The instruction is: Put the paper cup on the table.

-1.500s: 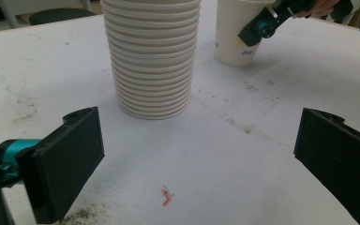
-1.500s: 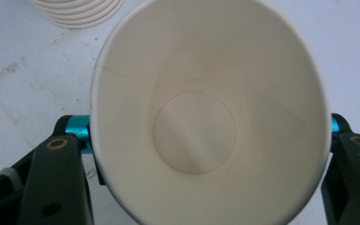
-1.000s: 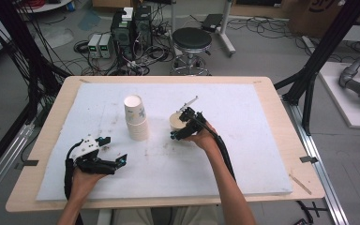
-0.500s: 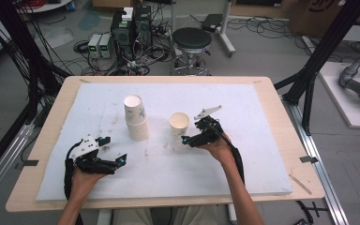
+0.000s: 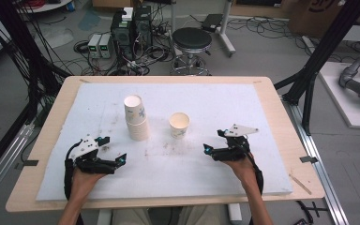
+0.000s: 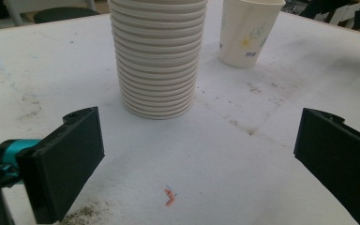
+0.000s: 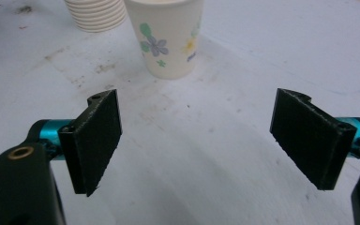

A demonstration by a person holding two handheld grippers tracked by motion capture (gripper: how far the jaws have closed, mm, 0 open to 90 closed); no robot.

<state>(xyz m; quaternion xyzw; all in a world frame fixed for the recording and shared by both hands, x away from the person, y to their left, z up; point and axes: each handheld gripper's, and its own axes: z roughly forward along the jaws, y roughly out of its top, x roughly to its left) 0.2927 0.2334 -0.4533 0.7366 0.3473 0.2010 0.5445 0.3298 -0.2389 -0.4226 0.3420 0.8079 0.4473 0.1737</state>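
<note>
Single paper cup [image 5: 179, 124] standing alone now on the white pad [image 5: 262, 173], near the middle and a shade toward the far edge, just beside the stack of cups [image 5: 136, 117] but not touching it. Upright, mouth open to the ceiling, long axis vertical, flower print facing the near edge as seen from the right gripper view [image 7: 171, 37]. Big change in the last second: a second ago held at the cup by the right gripper [image 5: 225, 149], half a second ago already let go, and now left free on the pad, with that gripper pulled back toward the near right corner. Jaws spread wide there, nothing between them, pointing at the cup from well apart. Looks like one cup peeled from the stack and set down, so that step reads as done. Stack upright too, ribbed rims piled close in the left gripper view [image 6: 157, 56], the lone cup [image 6: 248, 30] behind it. Left gripper [image 5: 104, 158] parked near the near left corner, unmoved across the second, jaws likewise wide apart and empty, aimed at the foot of the stack. Probably next: another cup off the top, or hands at rest.
</note>
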